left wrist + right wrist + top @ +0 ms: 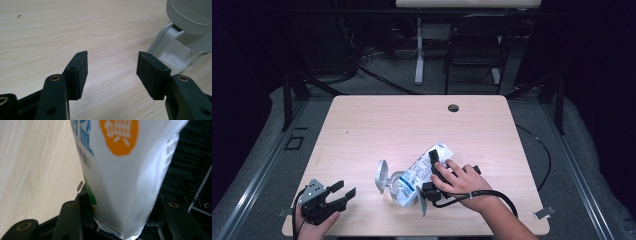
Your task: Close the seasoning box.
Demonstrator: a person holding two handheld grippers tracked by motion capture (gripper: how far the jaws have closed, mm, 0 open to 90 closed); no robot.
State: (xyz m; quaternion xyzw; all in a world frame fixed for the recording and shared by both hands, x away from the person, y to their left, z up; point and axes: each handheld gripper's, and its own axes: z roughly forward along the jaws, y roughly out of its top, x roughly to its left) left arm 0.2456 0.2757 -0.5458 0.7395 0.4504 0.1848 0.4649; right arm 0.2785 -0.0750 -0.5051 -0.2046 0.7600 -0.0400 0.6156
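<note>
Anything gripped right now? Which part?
The right gripper clamps the white printed pouch across its body near one end, tilted toward the clear container. The left gripper is open, holding nothing.

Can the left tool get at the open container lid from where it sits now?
Probably yes. The left tool sits open and empty on the table, and bare wood lies between it and the lid. The right tool holds the white bag further over.
</note>
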